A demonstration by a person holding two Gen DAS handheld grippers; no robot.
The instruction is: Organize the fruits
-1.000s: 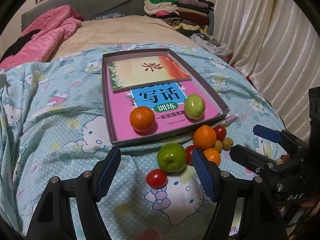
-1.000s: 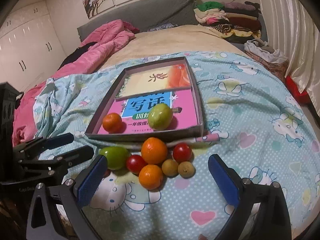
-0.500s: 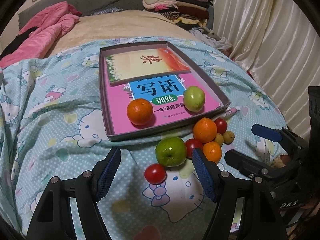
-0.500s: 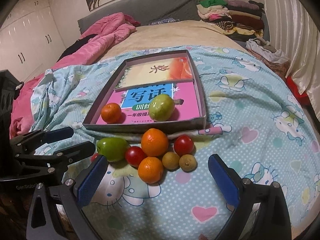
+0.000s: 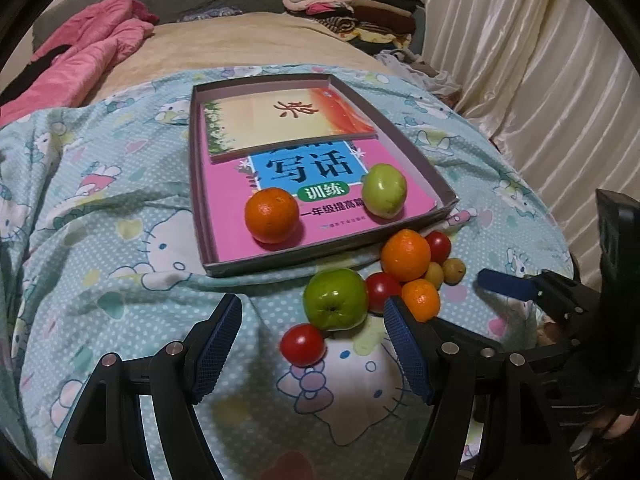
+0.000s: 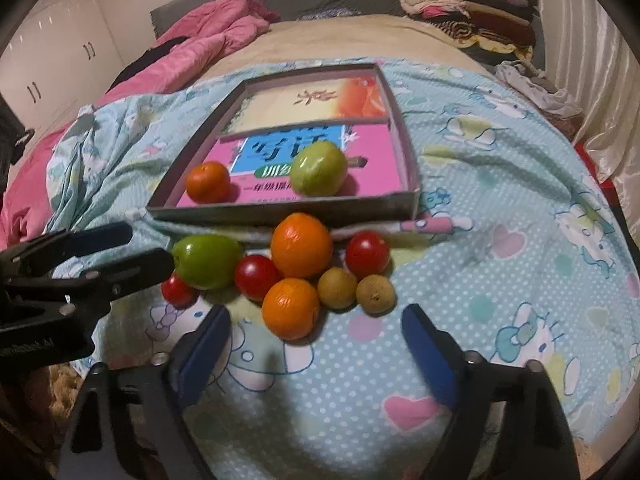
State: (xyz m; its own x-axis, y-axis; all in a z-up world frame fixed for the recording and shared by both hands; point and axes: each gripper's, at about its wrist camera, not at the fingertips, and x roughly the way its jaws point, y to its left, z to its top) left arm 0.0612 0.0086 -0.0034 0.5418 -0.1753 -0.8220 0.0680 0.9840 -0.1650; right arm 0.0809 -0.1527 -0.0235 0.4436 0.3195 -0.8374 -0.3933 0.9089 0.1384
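Here, eight fruits are lying outside the tray (image 6: 280,216) — two inside; left gripper (image 5: 314,344) gaping empty, right gripper (image 6: 316,344) closing, empty.

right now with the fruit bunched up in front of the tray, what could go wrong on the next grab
1. The fruits touch one another: the small orange sits against the big orange and a tomato, so the right gripper, its jaws now closing with nothing between them, may knock neighbours away.
2. The quilt is soft and rumpled, so round fruit could roll.
3. The left gripper stands close beside the green apple; the two grippers could collide.
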